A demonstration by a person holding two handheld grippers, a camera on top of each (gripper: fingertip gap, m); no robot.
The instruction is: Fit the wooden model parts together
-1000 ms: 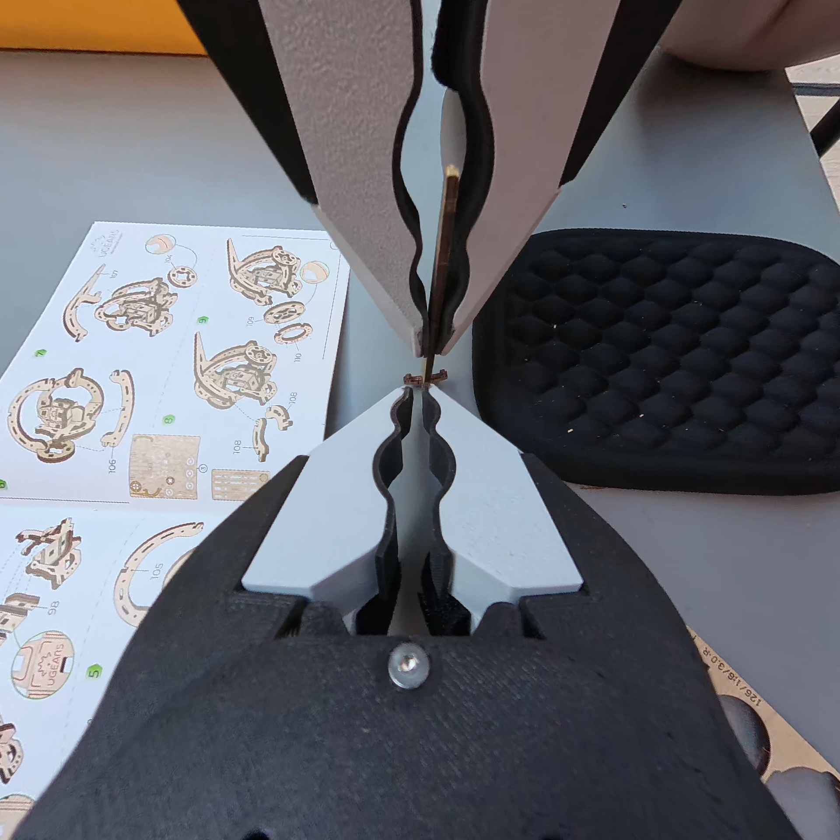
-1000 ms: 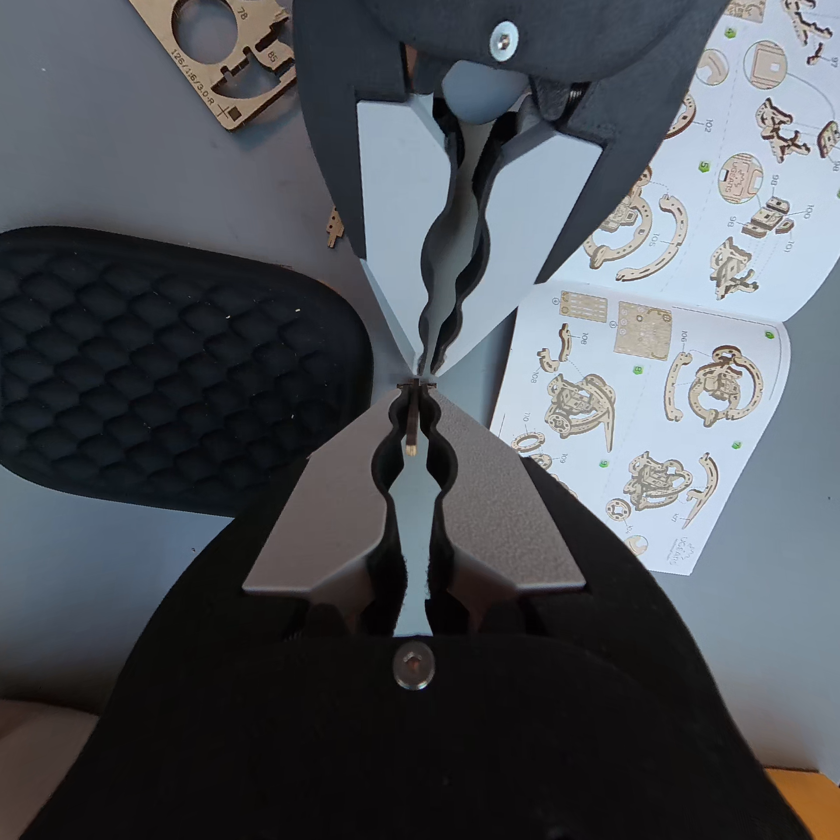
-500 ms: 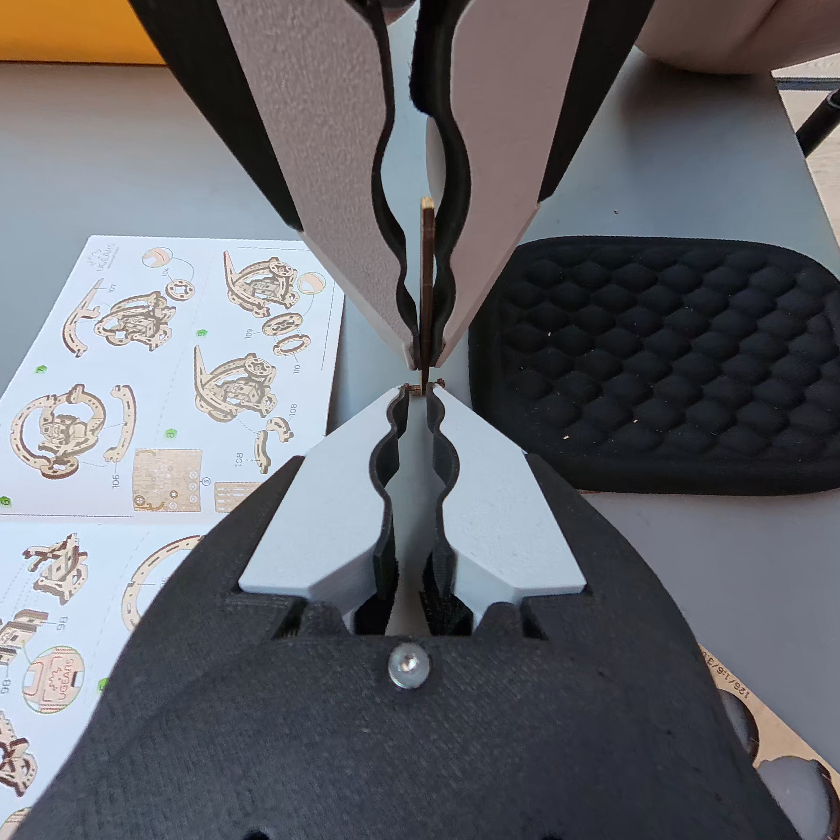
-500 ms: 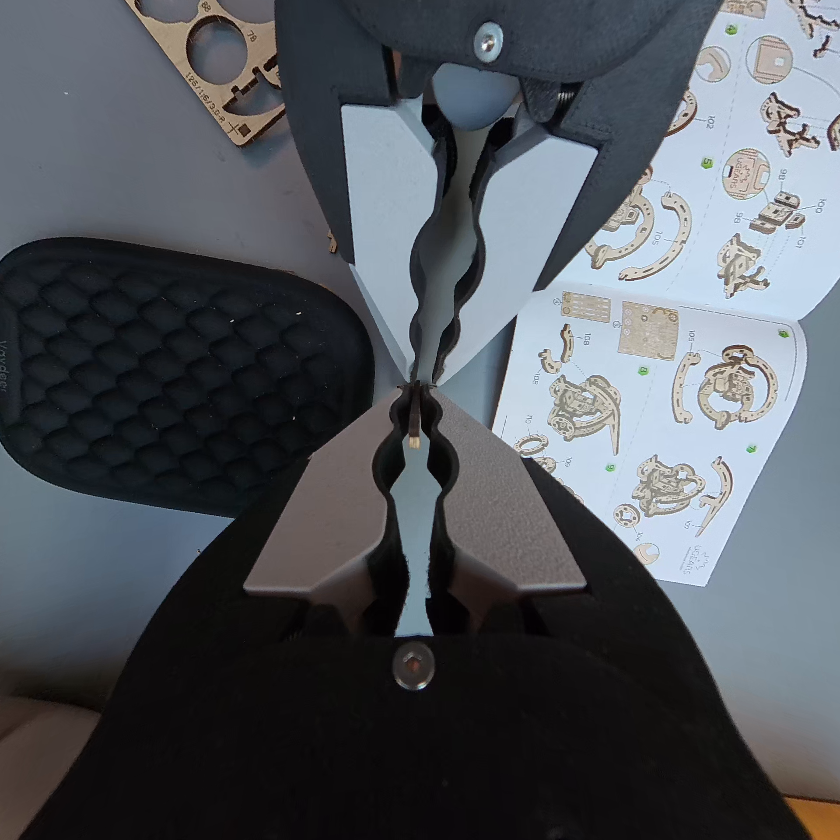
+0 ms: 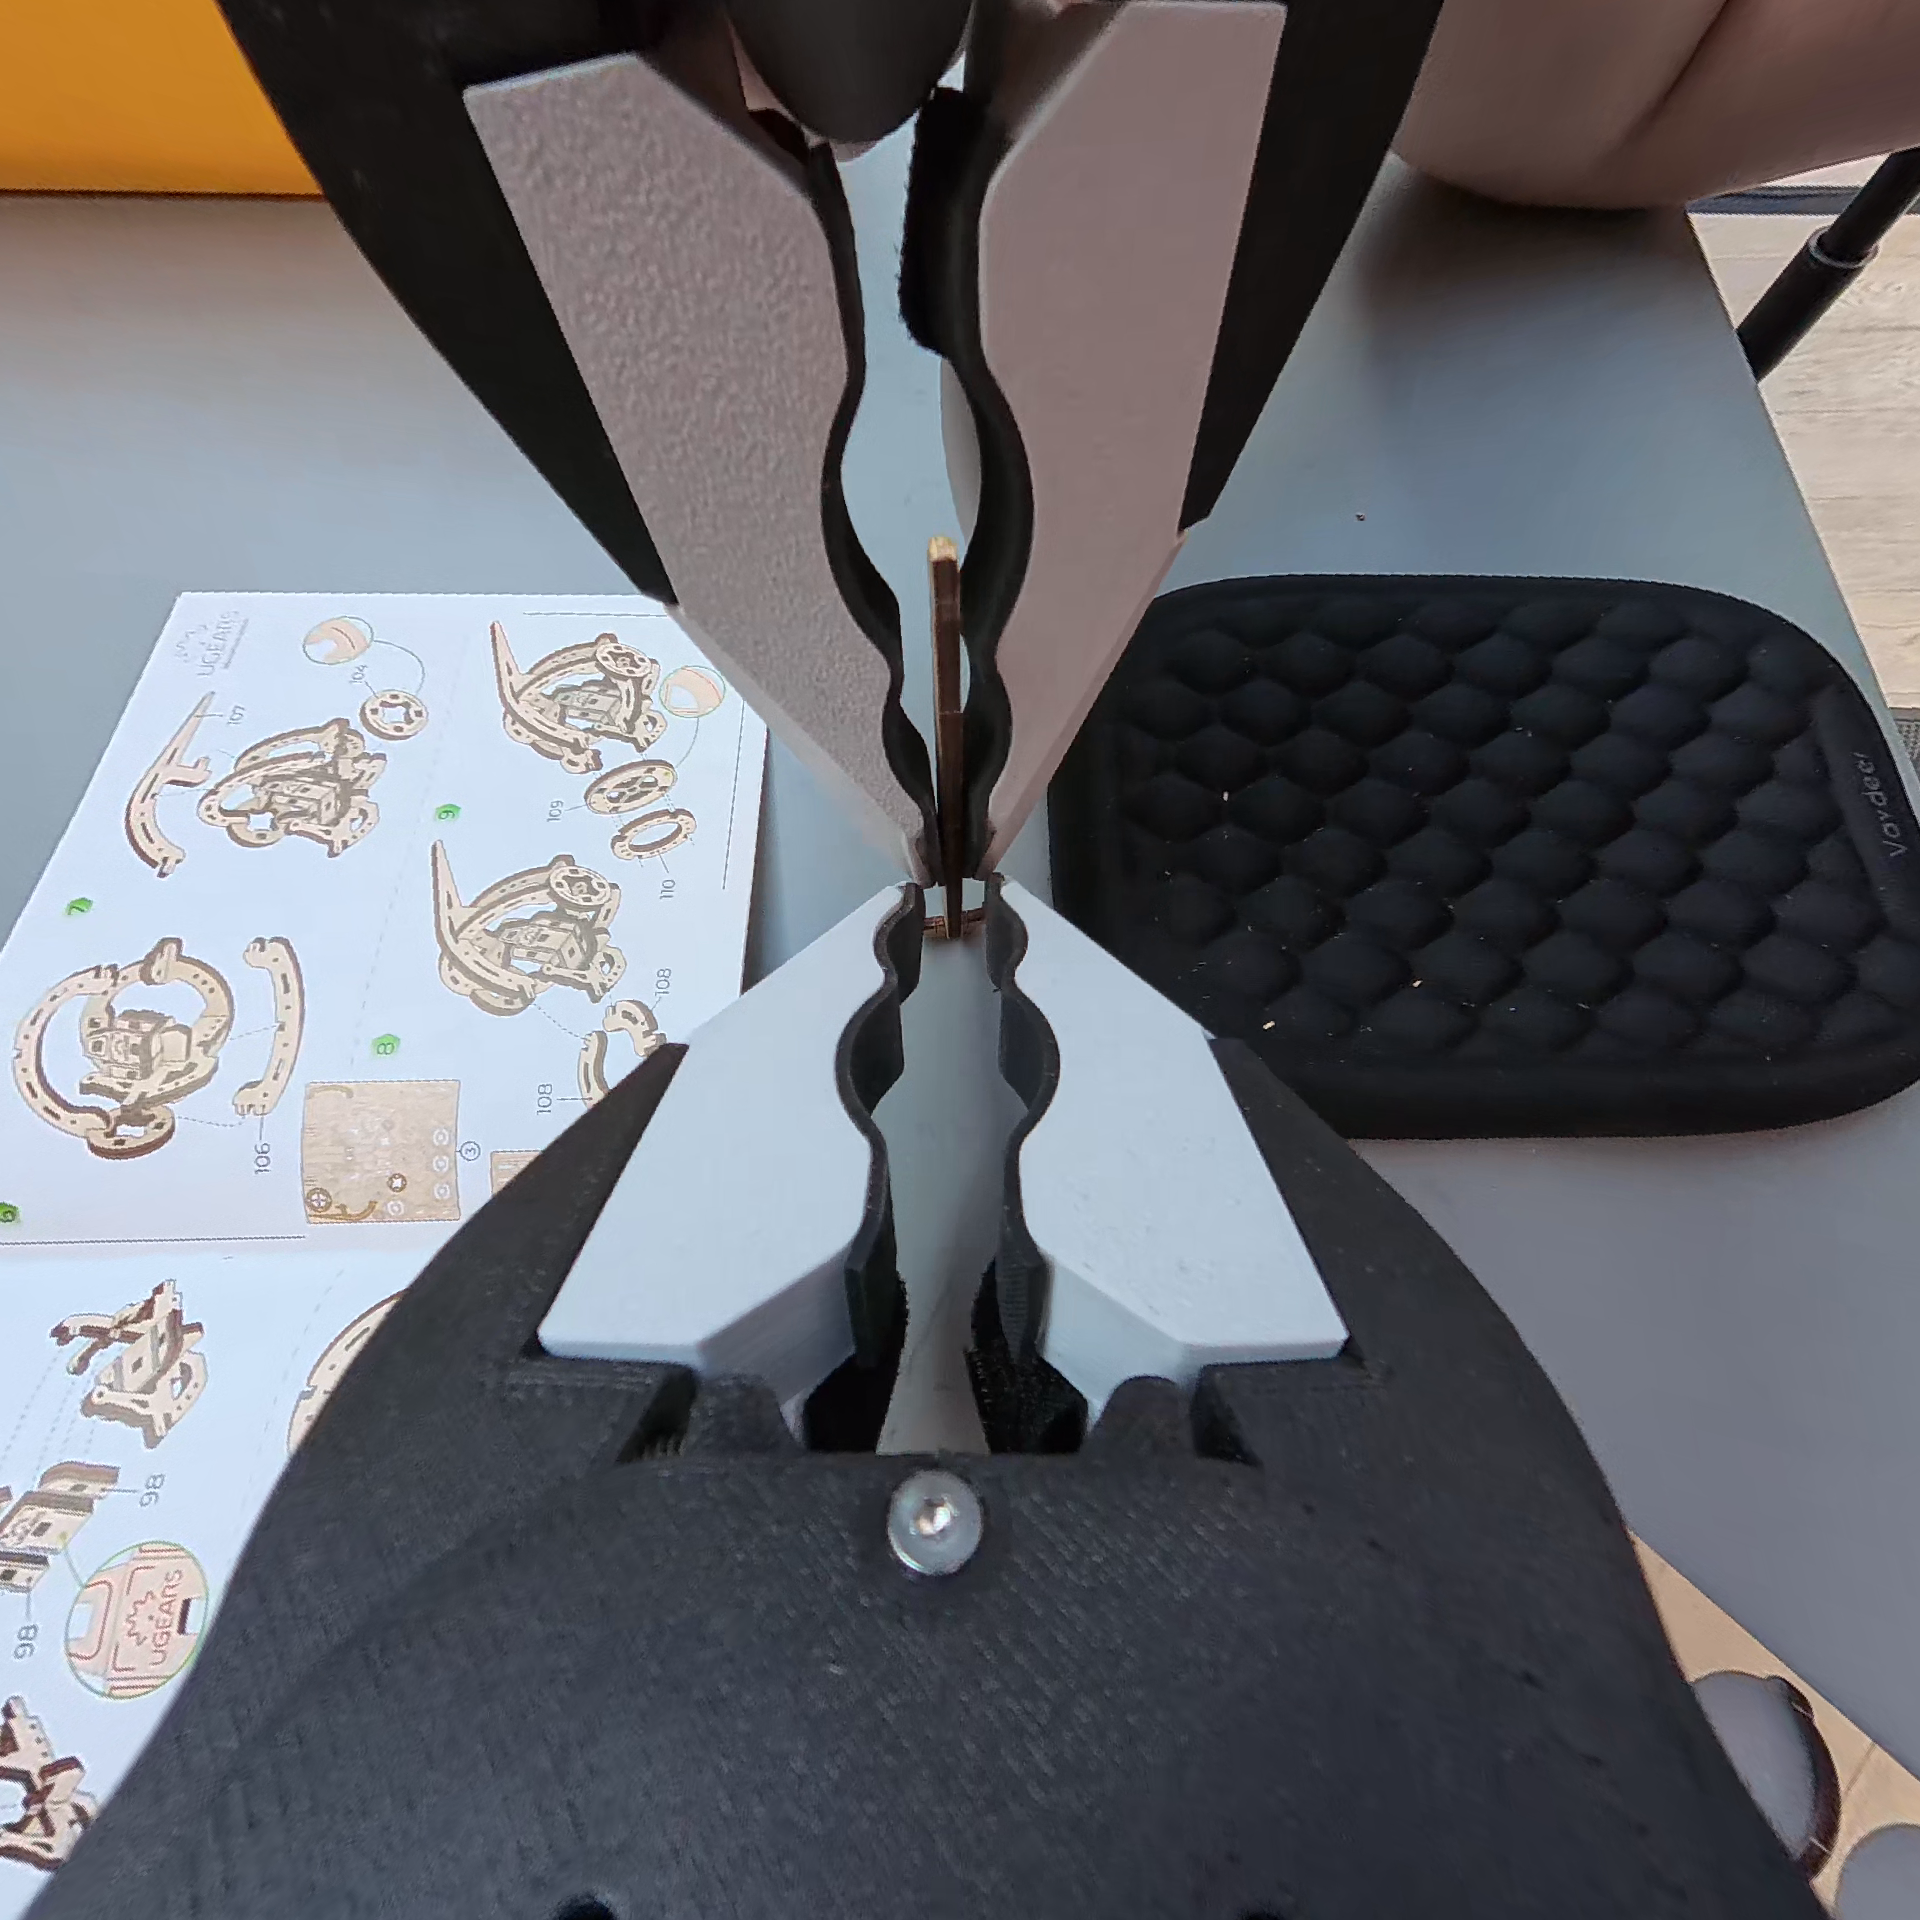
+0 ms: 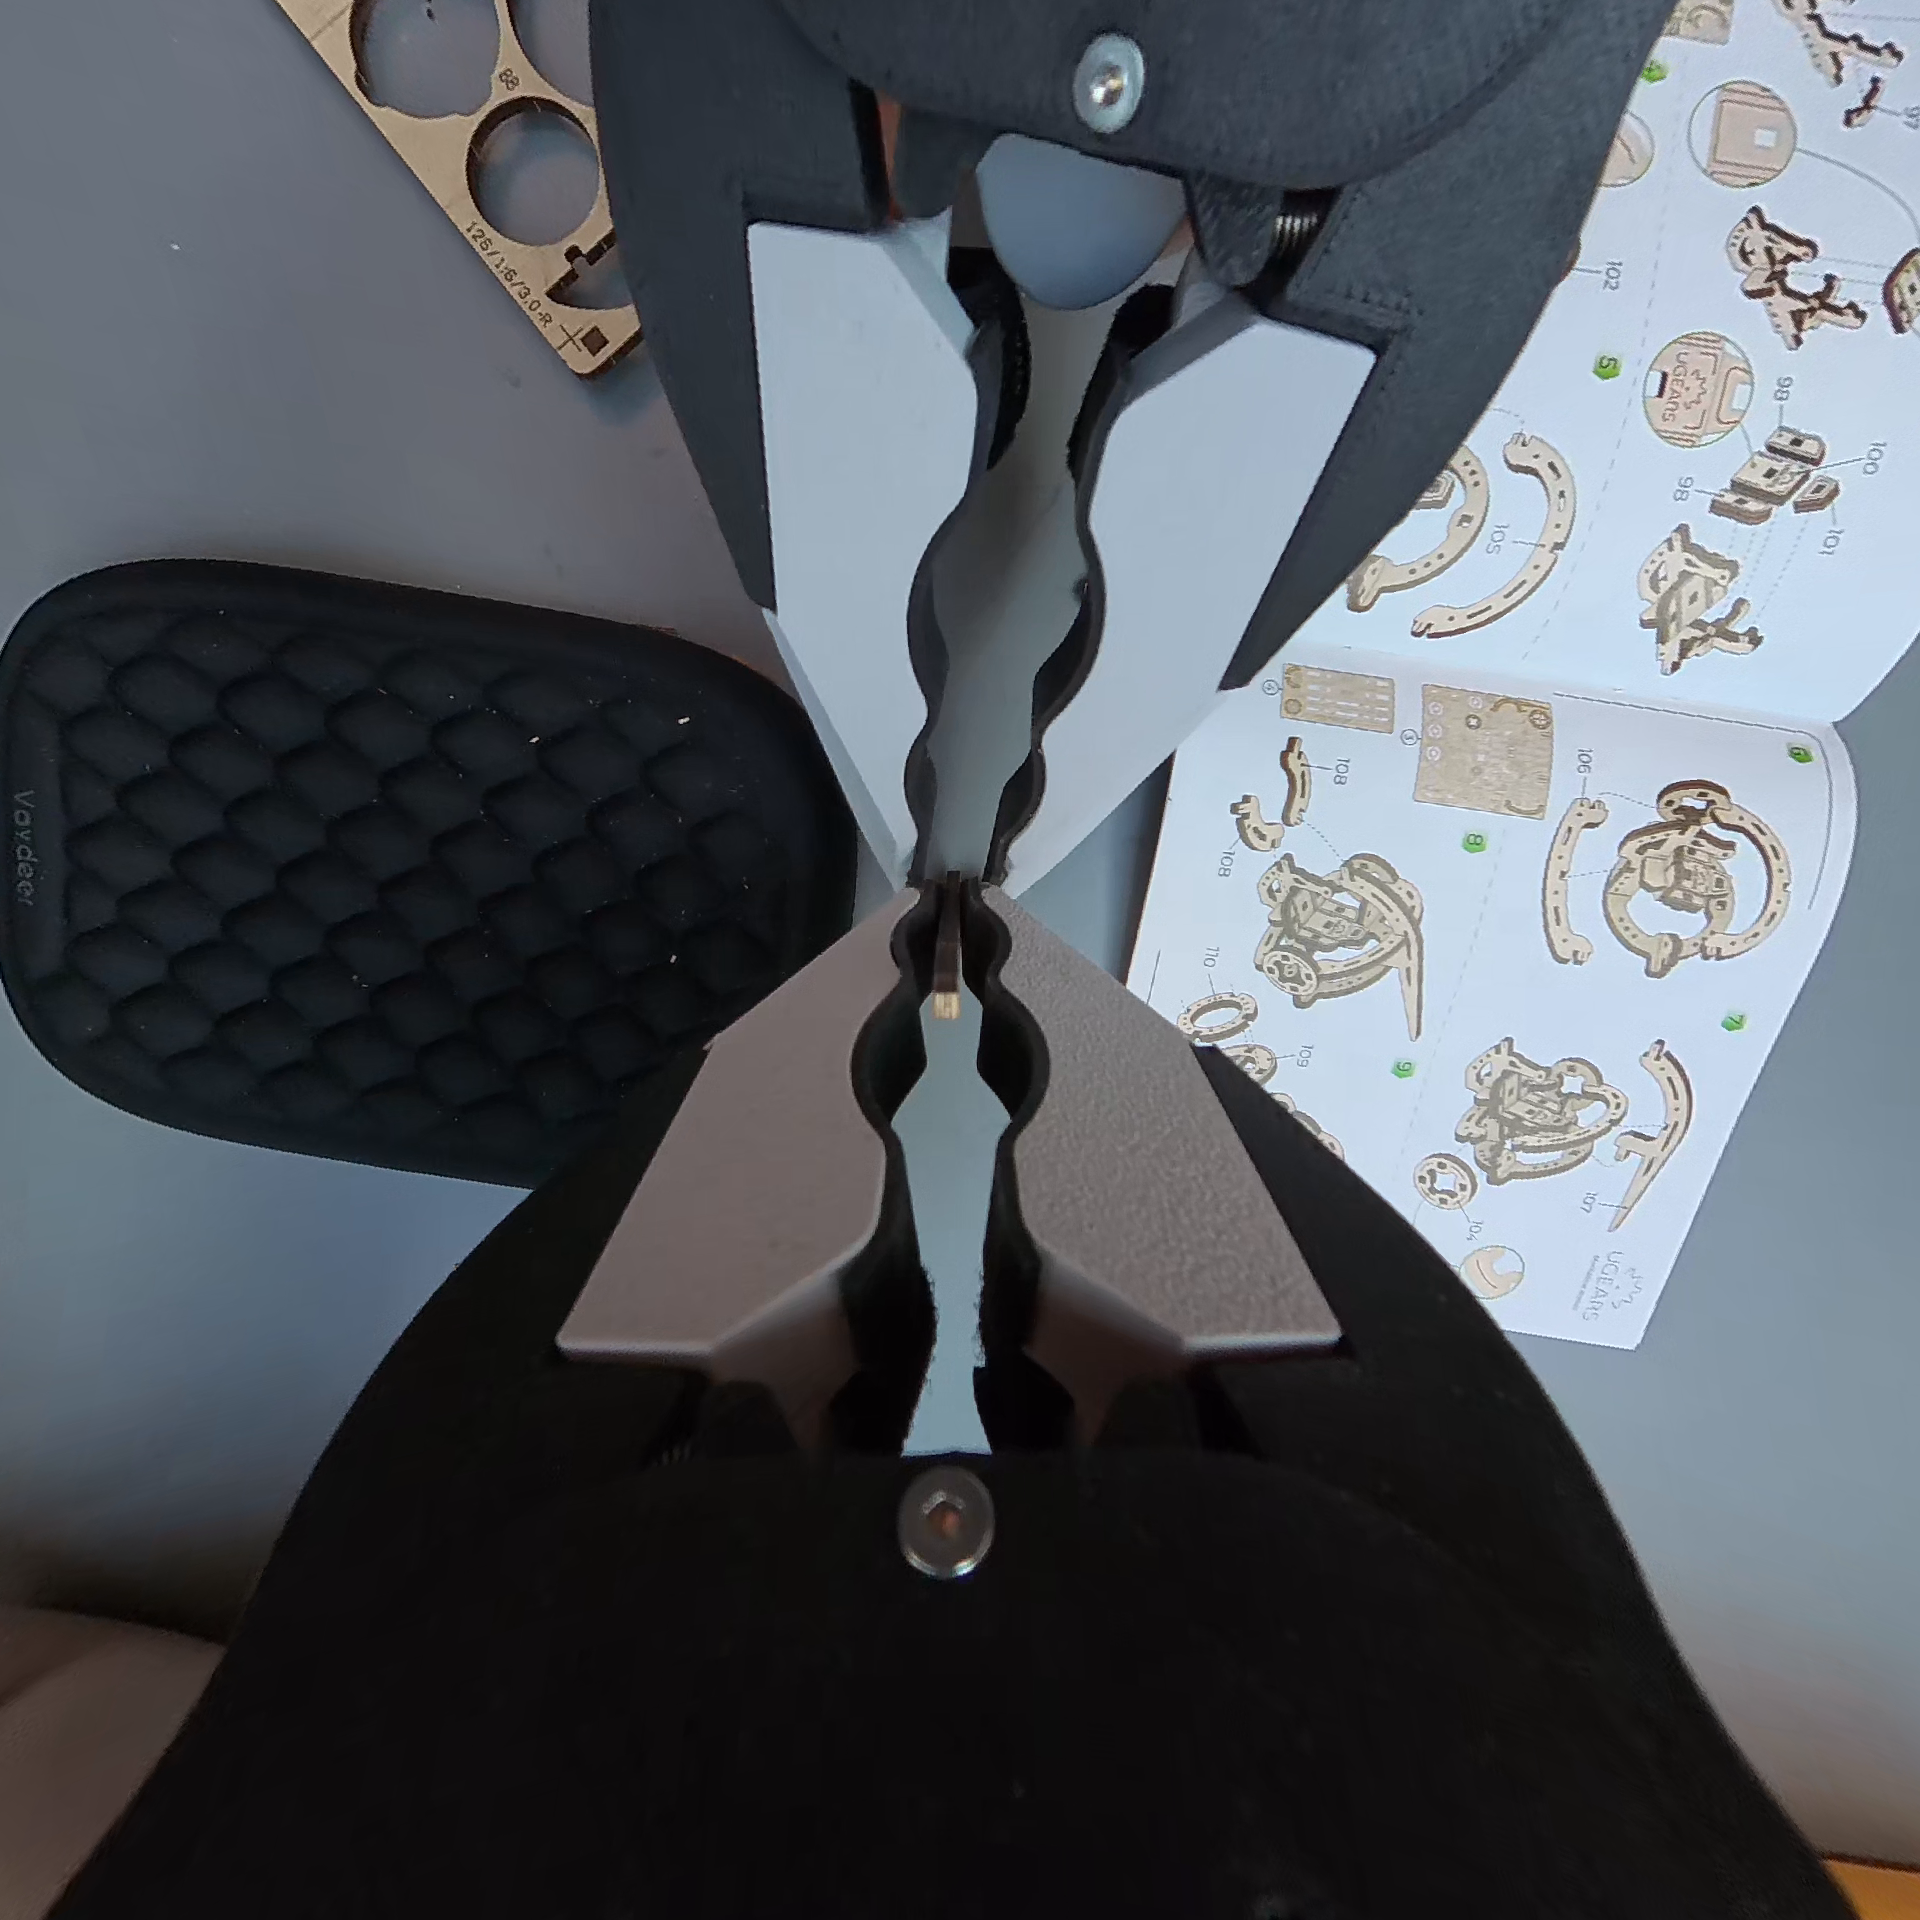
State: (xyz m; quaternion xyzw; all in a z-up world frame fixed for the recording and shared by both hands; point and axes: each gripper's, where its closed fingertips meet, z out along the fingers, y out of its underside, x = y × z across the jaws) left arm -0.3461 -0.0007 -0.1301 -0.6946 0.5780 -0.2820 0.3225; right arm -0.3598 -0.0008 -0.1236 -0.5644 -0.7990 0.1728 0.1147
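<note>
My left gripper (image 5: 951, 909) and right gripper (image 5: 951, 857) meet tip to tip above the grey table (image 5: 312, 416). The right gripper (image 6: 945, 902) is shut on a thin wooden strip (image 5: 943, 707), seen edge-on between its wavy black pads; the strip also shows in the right wrist view (image 6: 945, 961). The left gripper (image 6: 956, 868) pinches a tiny flat wooden piece (image 5: 966, 923) crosswise at its tips. The strip's end touches this piece at its middle. The joint itself is mostly hidden by the tips.
A black padded mat (image 5: 1455, 831) lies on one side and a printed instruction sheet (image 5: 312, 883) on the other. A wooden sheet with cut-out holes (image 6: 520, 177) lies beyond the mat. A person's arm (image 5: 1662, 83) rests at the far table edge.
The two grippers have moved closer together, and the strip's end has gone from just short of the tiny piece to pressed against it. Both holds are unchanged.
</note>
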